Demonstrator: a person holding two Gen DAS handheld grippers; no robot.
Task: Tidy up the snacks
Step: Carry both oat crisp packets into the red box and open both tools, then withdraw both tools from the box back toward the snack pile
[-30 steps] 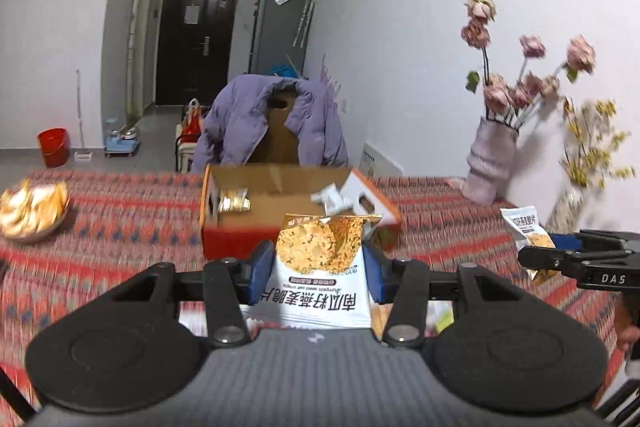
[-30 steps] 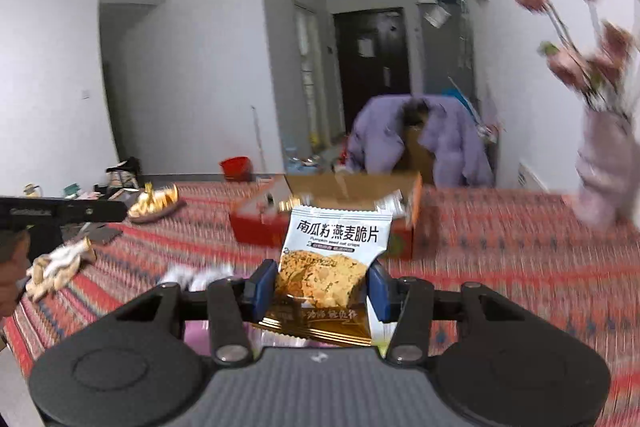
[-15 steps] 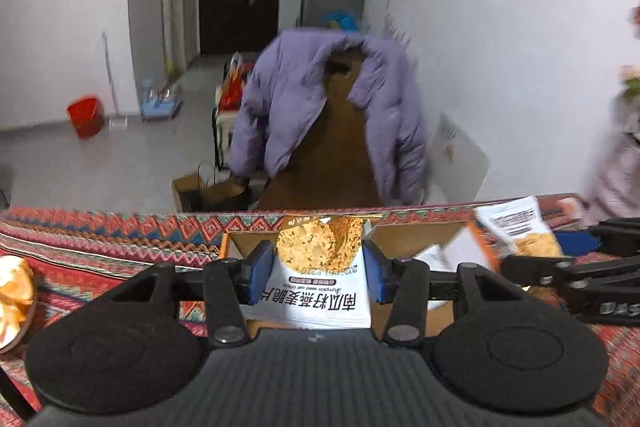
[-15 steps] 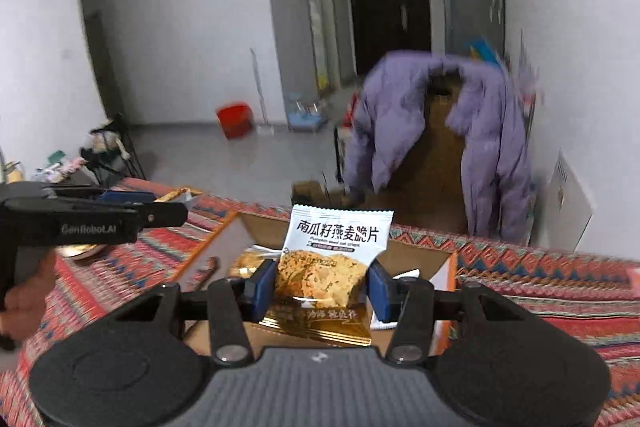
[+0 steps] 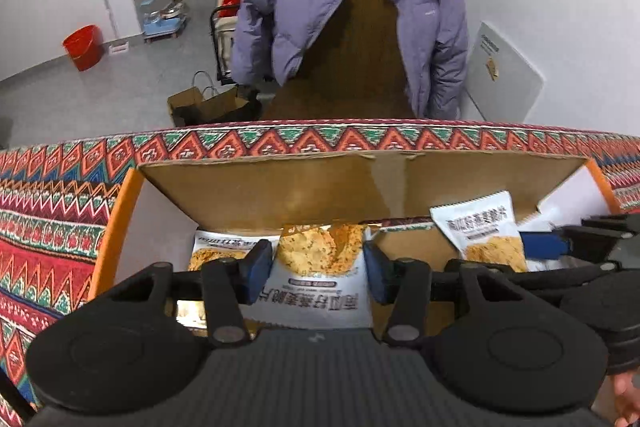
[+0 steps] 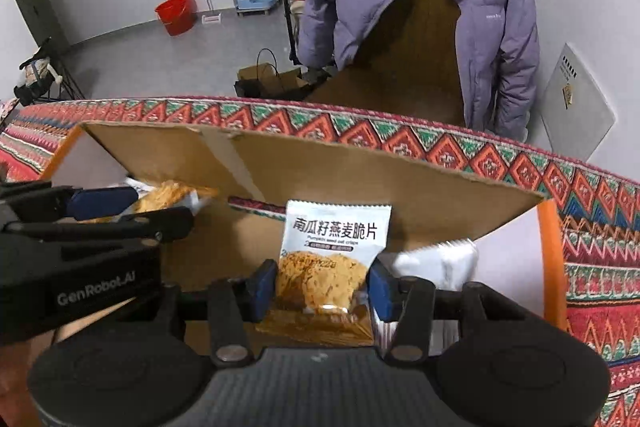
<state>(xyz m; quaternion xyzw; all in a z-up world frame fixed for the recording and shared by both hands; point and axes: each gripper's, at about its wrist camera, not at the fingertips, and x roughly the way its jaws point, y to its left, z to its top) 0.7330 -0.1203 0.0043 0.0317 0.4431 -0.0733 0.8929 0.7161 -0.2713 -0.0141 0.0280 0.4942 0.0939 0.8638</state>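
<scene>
The left tongs (image 5: 316,273) hang low in the frame over the open cardboard box (image 5: 360,183), a white snack packet (image 5: 320,279) between the blue pads. Those jaws have just been opening, so the grip looks to be loosening, probably to drop the packet inside; whether the pads still press it I cannot tell. The right tongs (image 6: 322,285) hold a matching packet (image 6: 334,247) upright at lower centre, pads close against its sides, also over the box, and they too have just widened a little. Both point steeply down so the packets fall within the walls. Another packet (image 5: 216,251) already lies at the box's lower left. The box sits on a patterned table (image 5: 52,211).
</scene>
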